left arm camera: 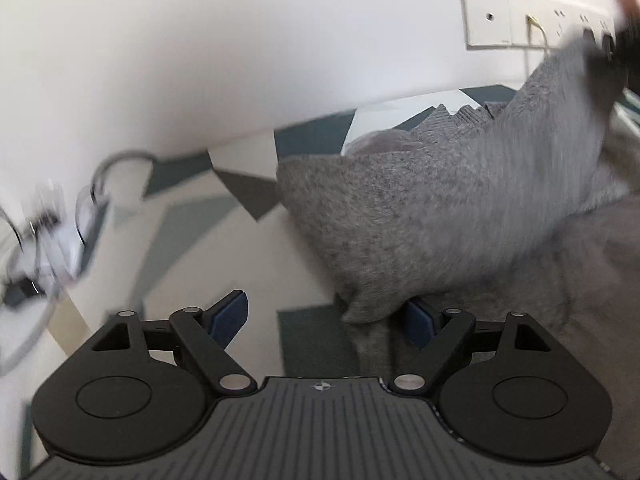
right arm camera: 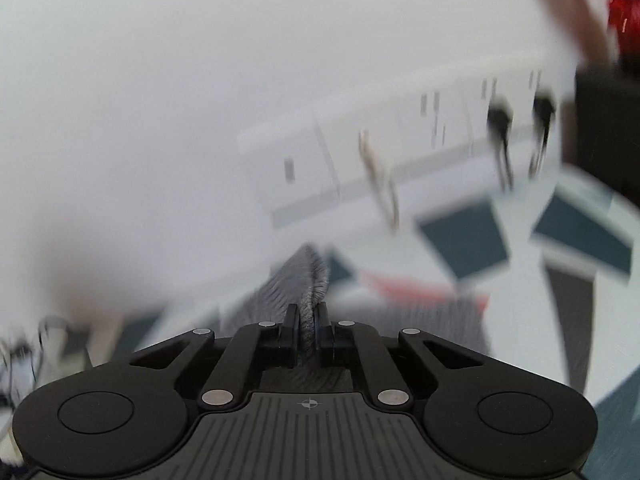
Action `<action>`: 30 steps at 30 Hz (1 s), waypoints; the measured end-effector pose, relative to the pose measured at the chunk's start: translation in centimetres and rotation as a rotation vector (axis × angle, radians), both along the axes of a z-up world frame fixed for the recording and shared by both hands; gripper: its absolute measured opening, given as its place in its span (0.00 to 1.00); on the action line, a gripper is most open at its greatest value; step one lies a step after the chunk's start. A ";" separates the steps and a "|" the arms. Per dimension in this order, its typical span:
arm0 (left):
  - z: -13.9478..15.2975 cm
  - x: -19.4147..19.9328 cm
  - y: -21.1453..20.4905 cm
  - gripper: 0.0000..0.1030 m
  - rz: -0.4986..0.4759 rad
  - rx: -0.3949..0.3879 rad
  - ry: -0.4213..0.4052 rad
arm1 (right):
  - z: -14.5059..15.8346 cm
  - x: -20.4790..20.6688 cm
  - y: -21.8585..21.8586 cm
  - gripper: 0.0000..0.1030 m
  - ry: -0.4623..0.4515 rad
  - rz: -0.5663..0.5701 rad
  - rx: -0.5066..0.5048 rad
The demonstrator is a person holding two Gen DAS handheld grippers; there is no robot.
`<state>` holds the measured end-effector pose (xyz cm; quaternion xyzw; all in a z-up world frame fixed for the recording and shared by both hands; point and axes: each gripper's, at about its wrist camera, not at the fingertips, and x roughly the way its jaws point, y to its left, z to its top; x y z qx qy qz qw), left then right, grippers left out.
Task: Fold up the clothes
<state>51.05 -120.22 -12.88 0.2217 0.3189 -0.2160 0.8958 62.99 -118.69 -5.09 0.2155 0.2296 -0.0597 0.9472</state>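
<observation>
While the right gripper (right arm camera: pixel 306 326) has its jaws pressed together on a fold of the grey sweater (left arm camera: pixel 448 208), the left gripper (left arm camera: pixel 326 316) waits with its jaws spread wide and nothing pinched; a low corner of the knit hangs just in front of its right-hand blue pad. The sweater is partly lifted, stretched up toward the far right of the left wrist view and draped over the patterned surface (left arm camera: pixel 200 240) below.

This looks like the gather-and-spread step: one edge is gripped, the second hold not yet taken. The next move probably calls for the left jaws to close on that dangling corner, so the cloth can be pulled flat before folding.

Much is smeared by motion. The sweater's full outline, sleeves and collar cannot be made out, clutter at the left edge is unreadable, and the wall sockets (left arm camera: pixel 532 20) are blurred in the right wrist view.
</observation>
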 end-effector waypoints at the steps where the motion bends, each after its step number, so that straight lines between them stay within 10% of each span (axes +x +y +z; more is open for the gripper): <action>1: 0.0 -0.1 0.0 0.82 0.000 0.020 -0.028 | 1.0 -0.3 -0.3 0.06 -0.022 -0.021 -0.024; 14: -0.3 1.2 1.9 0.86 -0.066 0.006 0.008 | -5.3 -2.6 -3.1 0.07 0.377 -0.082 0.000; 21: 2.4 4.0 4.8 0.87 -0.182 -0.230 0.342 | -3.0 -2.6 -1.7 0.49 0.335 -0.089 -0.081; 25: 3.8 7.6 5.1 0.87 -0.074 -0.444 0.431 | -2.2 -1.7 -1.4 0.54 0.297 -0.079 -0.095; 30: 1.6 12.4 1.0 0.74 0.133 -0.394 0.390 | -3.8 0.2 -2.1 0.53 0.323 -0.181 -0.105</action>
